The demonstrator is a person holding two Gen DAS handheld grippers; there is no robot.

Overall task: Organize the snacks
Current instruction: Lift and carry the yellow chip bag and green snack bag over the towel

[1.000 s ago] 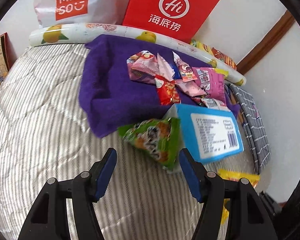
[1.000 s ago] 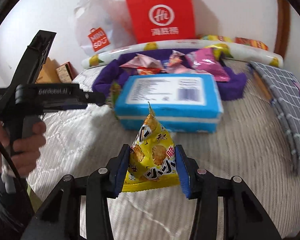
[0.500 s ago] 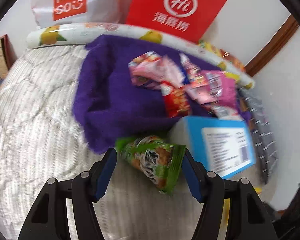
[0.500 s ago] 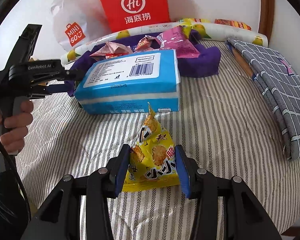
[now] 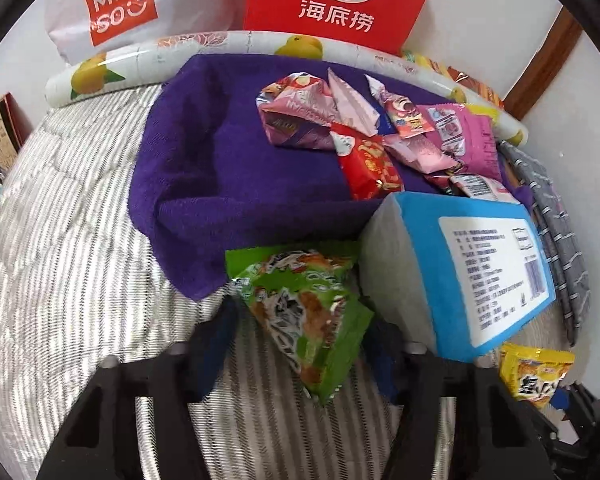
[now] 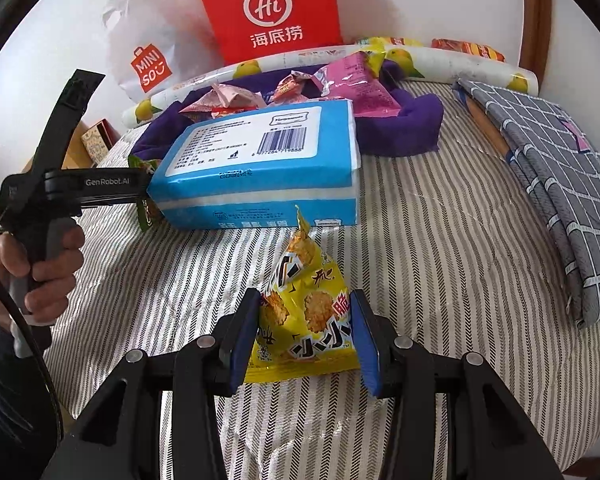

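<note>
Two tools in play, left tool [image 5: 304,328] and right tool [image 6: 305,332], one green snack packet [image 5: 308,312], one yellow snack packet [image 6: 306,320], one blue tissue pack [image 6: 260,160], one purple towel [image 5: 228,176], two bags behind: one red bag [image 6: 266,8], one white bag [image 6: 148,52].

Blue tissue pack [image 6: 260,160], red bag [image 6: 268,8] — grey cloth [image 6: 560,184]
</note>
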